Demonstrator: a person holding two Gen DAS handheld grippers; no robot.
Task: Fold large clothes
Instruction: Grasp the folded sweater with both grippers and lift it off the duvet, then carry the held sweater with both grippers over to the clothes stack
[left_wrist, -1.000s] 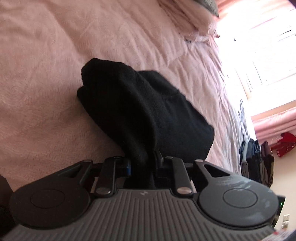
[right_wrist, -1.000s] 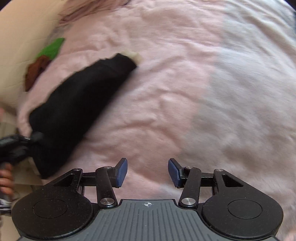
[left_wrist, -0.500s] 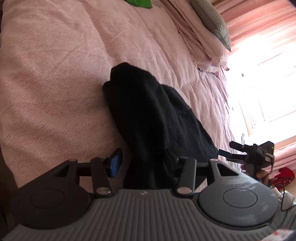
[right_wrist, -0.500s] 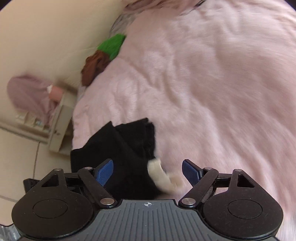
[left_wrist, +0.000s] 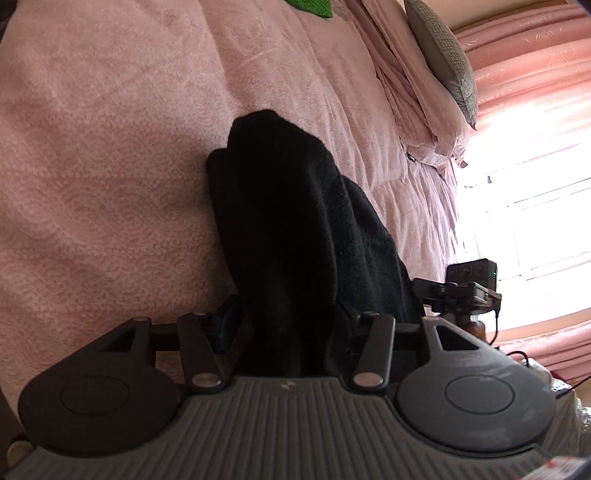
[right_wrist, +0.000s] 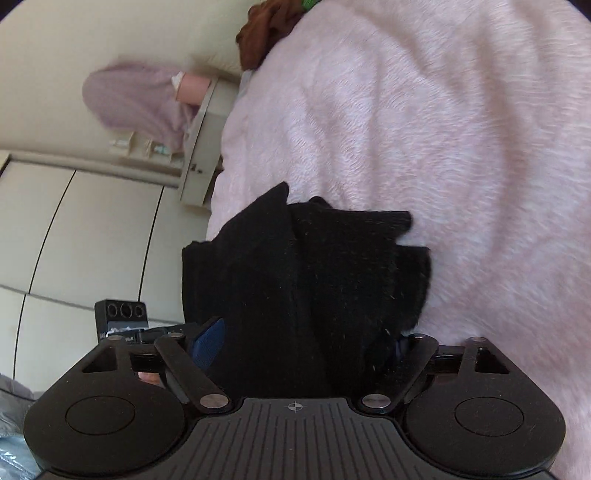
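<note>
A folded black fleece garment (left_wrist: 295, 229) lies near the edge of a pink bed cover (left_wrist: 110, 166). My left gripper (left_wrist: 286, 321) is open part way, and one end of the garment fills the gap between its fingers. In the right wrist view the same garment (right_wrist: 314, 277) shows its other end, with layered folds. My right gripper (right_wrist: 304, 341) is open wide around that end, its blue left pad (right_wrist: 208, 341) clear of the cloth. The two grippers face each other across the bundle. The right gripper's body (left_wrist: 469, 288) shows beyond the garment in the left wrist view.
A grey pillow (left_wrist: 443, 55) and pink bedding lie at the bed's head, with pink curtains (left_wrist: 535, 66) and a bright window beyond. A brown garment (right_wrist: 266, 29) sits at the bed's far corner. Beside the bed stand a pale nightstand (right_wrist: 207, 129) and white cabinet doors (right_wrist: 74, 229).
My left gripper went from shut on the garment to part open, and the garment settled on the bed. My right gripper opened wider and swung in around the garment's other end.
</note>
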